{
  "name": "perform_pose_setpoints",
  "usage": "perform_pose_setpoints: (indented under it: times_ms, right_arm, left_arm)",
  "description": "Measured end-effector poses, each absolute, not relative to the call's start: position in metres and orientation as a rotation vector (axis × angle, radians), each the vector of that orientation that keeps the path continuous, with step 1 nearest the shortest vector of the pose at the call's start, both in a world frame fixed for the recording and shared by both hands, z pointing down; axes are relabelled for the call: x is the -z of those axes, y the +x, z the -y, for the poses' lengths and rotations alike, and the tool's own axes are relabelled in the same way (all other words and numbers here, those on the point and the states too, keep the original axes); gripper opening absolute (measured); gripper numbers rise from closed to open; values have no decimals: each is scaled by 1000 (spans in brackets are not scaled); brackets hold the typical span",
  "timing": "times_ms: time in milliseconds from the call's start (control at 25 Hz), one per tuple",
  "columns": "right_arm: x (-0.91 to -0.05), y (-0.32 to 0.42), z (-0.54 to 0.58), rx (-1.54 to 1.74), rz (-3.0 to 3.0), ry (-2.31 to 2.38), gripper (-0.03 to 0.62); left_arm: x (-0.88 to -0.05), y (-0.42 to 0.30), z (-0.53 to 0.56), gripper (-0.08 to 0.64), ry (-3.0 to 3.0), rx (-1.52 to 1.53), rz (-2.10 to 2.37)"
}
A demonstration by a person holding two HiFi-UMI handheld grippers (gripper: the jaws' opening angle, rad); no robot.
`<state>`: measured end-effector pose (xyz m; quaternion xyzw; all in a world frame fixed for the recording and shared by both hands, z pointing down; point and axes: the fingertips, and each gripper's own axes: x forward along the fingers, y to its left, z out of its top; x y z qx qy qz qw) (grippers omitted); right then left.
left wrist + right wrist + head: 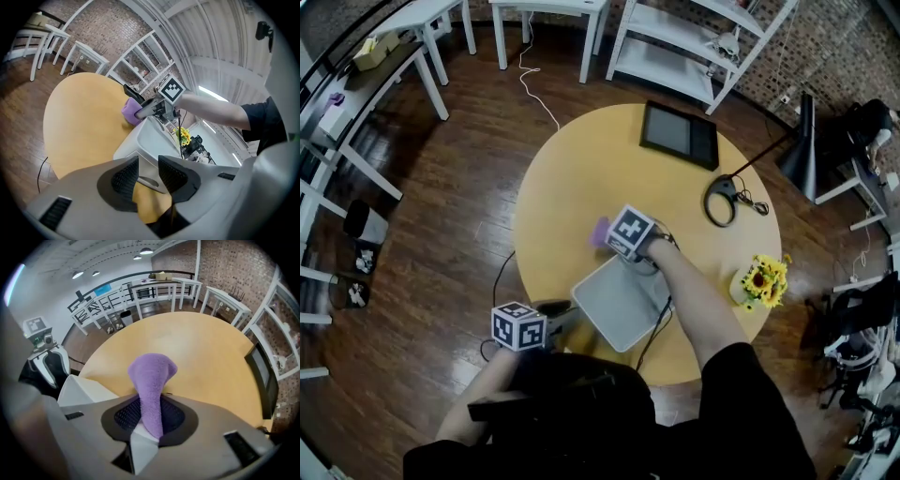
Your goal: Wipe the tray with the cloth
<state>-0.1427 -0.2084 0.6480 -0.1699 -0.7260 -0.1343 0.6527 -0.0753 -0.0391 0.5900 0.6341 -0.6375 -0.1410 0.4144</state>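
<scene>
A grey tray point(614, 314) sits on the round yellow table point(572, 187) near its front edge. My left gripper point(569, 322) is closed on the tray's near-left rim point(151, 181), which lies between its two dark pads. The right gripper point(614, 234) hovers over the tray's far corner, shut on a purple cloth point(151, 380) that sticks up out of its jaws. In the left gripper view the cloth point(131, 112) hangs at the tray's far end. The right gripper view shows the tray point(82, 386) at lower left.
A black flat panel point(680, 133) lies at the table's far side, with a black cable loop point(721, 200) to its right. Yellow flowers point(762, 280) stand at the right edge. White tables and shelves ring the wooden floor.
</scene>
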Motion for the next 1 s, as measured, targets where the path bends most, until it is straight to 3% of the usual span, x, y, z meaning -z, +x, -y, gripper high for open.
perform_pose_setpoints:
  times_ms: [1000]
  right_arm:
    - [-640,-123,55,213,1370,-720,94]
  left_arm:
    - [-586,-120,-23,126,1577,438,1607]
